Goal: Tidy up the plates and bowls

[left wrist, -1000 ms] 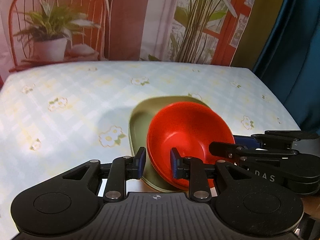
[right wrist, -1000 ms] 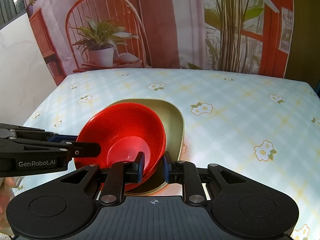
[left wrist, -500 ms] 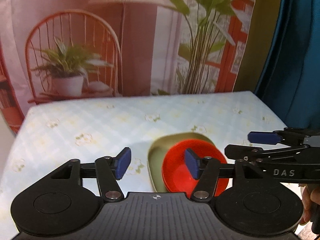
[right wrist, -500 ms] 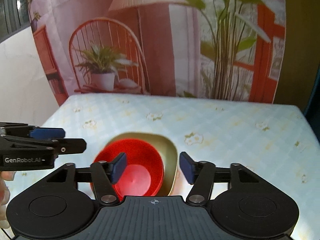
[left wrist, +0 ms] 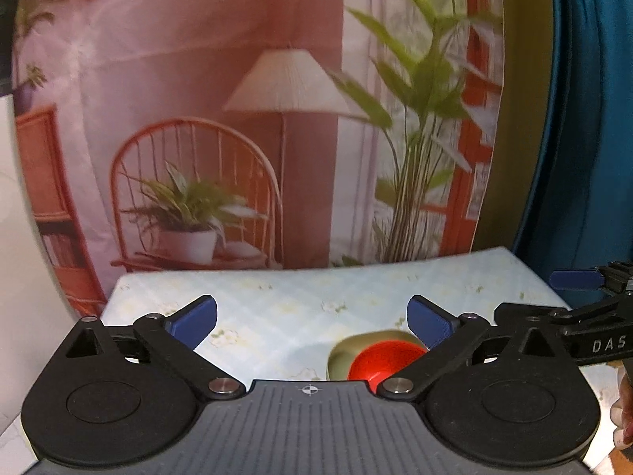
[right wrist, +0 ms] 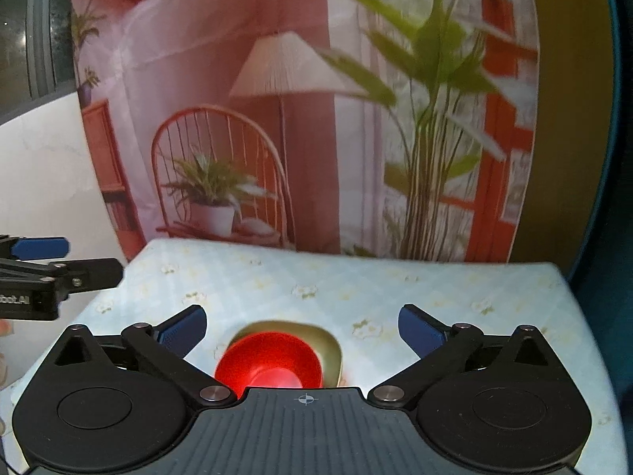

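- Red bowl [right wrist: 269,364] is being seen nested inside an olive-green plate [right wrist: 328,342]; the pair is resting on the table [right wrist: 455,293], which is covered by a pale blue checked cloth with small flower prints.
- Stack is being carried near the table's near edge, roughly midway between its left and right edges in the right wrist view; the far edge and both far corners are being left bare.
- In the left wrist view the same bowl [left wrist: 379,360] and plate [left wrist: 340,354] are being shown low and right of centre, partly hidden behind the right finger of the left gripper [left wrist: 312,318].
- Left gripper is being held with its jaws spread wide, having just been opening; nothing is being gripped, and the blue pads [left wrist: 194,318] are hanging above the cloth, clear of the dishes.
- Right gripper [right wrist: 302,326] is likewise being held wide apart, its jaws having just been opening; nothing is being pressed by the blue pads [right wrist: 419,328], and the bowl is lying below and between them, untouched.
- Each gripper is being seen from the side at the edge of the other's view, beside it and above the table.
- Printed backdrop [right wrist: 277,118] showing a chair, a potted plant and a lamp is hanging behind the table's far edge; focus there is being softened by blur.
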The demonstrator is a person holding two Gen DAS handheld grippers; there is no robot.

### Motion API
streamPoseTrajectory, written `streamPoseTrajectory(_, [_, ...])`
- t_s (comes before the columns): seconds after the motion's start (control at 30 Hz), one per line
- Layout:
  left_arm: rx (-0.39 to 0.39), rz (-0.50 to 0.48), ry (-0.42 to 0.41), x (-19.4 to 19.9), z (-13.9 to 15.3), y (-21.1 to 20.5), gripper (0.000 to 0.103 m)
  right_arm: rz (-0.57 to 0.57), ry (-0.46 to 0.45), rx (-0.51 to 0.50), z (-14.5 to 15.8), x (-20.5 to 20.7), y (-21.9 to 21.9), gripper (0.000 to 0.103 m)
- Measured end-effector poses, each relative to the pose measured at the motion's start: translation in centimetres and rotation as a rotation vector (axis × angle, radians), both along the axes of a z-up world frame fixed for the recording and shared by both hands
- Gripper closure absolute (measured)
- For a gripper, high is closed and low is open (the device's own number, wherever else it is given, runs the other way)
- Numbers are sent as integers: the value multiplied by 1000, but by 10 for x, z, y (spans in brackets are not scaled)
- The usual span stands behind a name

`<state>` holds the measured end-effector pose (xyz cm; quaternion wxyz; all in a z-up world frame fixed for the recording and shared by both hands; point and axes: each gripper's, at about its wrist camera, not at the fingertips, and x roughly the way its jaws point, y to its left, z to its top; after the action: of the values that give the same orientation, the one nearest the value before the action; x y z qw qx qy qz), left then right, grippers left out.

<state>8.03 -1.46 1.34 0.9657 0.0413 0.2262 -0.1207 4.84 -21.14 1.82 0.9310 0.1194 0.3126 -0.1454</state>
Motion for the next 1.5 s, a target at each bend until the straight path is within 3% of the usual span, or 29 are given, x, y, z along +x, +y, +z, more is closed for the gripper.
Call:
streamPoseTrajectory(0.33, [-11, 43, -133, -55, 50, 5, 0, -10, -105, -32, 67, -27, 12, 0])
streamPoseTrajectory(0.57, [-11, 81, -133, -77, 58, 0, 0, -30, -159, -63, 93, -42, 20, 0])
streamPoseTrajectory(0.73, [16, 97, -143, -85, 57, -2, 0, -48, -124, -111, 94, -47, 31, 0])
streamPoseTrajectory(1.5, [27, 133, -146, -86, 51, 4, 0, -61, -99, -68, 82, -56, 31, 0])
